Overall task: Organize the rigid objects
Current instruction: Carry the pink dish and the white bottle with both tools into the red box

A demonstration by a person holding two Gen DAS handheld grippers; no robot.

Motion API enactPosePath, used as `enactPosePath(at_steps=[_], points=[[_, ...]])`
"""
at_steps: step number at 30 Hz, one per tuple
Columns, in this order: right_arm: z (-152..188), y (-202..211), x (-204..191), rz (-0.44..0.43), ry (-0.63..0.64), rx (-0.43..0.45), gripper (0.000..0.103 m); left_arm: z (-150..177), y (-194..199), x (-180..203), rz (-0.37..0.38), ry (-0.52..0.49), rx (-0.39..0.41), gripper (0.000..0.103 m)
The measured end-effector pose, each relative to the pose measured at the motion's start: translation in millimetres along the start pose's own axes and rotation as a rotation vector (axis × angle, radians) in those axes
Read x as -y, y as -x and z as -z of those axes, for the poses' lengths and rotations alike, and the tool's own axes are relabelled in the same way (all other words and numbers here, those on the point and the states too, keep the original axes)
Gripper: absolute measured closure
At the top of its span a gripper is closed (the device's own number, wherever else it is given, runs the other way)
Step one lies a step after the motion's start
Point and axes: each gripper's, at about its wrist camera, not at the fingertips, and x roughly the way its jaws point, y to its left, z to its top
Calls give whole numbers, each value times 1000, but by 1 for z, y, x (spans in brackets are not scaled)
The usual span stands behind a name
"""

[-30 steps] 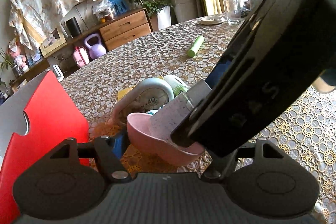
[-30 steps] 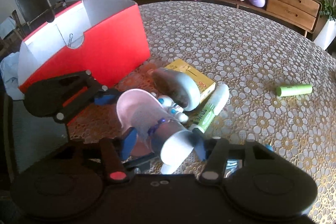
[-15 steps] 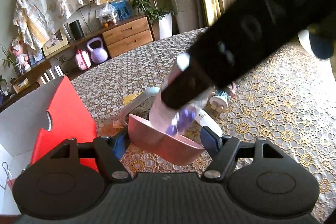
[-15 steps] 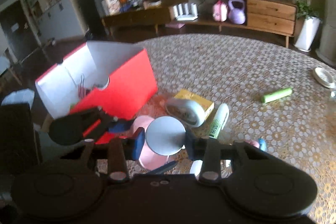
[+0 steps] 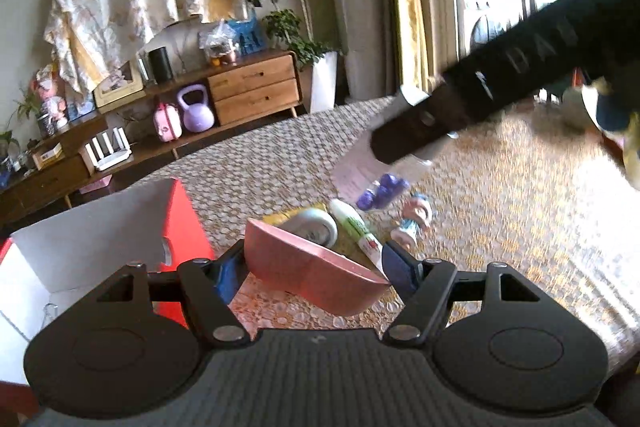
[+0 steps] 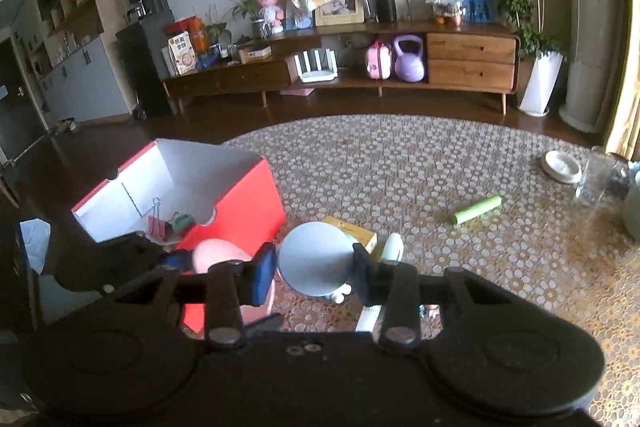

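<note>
In the left wrist view my left gripper (image 5: 314, 273) is shut on a pink bowl (image 5: 304, 267), held tilted above the patterned table (image 5: 500, 227). Up to the right, a white cup with purple print (image 5: 360, 179) hangs from one dark finger (image 5: 420, 123) of my right gripper. In the right wrist view my right gripper (image 6: 314, 273) is shut on that cup (image 6: 316, 255), whose round base faces the camera. The pink bowl (image 6: 218, 253) shows just left of it, beside the open red box (image 6: 240, 203).
The red box (image 5: 180, 227) has a white inside with binder clips (image 6: 158, 223) in it. On the table lie a yellow packet (image 6: 356, 231), a grey round clock (image 5: 316, 227), a green-white tube (image 5: 356, 227), a small figure (image 5: 412, 223), a green cylinder (image 6: 476, 209), a white dish (image 6: 562, 167) and a glass (image 6: 596, 181).
The right gripper closed on the cup lying in the pink bowl and lifted it out. Both grippers have risen, and the red box's inside has come into view.
</note>
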Motion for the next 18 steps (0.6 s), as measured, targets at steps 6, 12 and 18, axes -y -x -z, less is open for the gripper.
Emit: enactPosePath(at_steps=[6, 12, 18], points=[[-8, 16, -28, 6, 43, 21, 64, -13, 32, -25, -21, 69, 16, 31], [-15, 24, -57, -3, 80, 38, 64, -22, 58, -57, -66, 127, 22, 31], [-21, 21, -92, -30, 128, 50, 64, -25, 79, -88, -105, 147, 26, 31]])
